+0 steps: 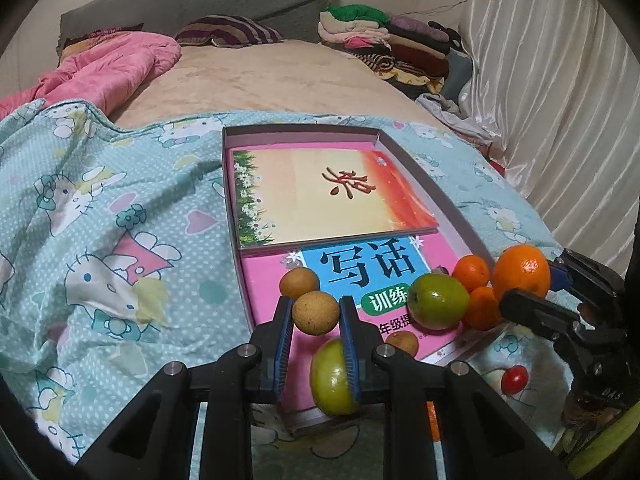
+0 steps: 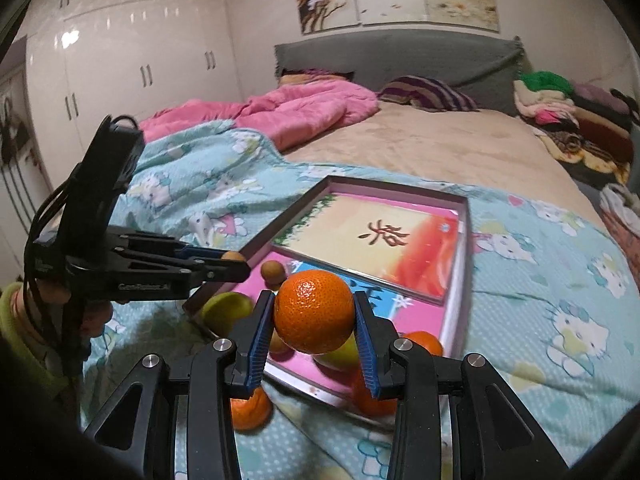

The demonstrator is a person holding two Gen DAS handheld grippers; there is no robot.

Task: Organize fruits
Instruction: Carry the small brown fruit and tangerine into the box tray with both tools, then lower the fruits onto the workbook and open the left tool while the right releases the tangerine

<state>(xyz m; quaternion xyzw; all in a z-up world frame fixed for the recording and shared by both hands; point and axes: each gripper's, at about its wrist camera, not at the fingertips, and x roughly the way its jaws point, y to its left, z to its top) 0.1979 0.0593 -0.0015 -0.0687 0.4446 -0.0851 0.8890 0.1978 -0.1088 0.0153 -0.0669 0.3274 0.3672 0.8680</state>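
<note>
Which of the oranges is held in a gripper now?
The biggest orange, clamped between the right gripper pads and lifted above the box. The smaller oranges lie loose, untouched.

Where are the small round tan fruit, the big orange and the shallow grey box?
Small round tan fruit [image 1: 315, 312], left wrist view, front face.
Big orange [image 2: 314, 311], right wrist view, centre.
Shallow grey box [image 1: 436, 196], left wrist view, right wall.
</note>
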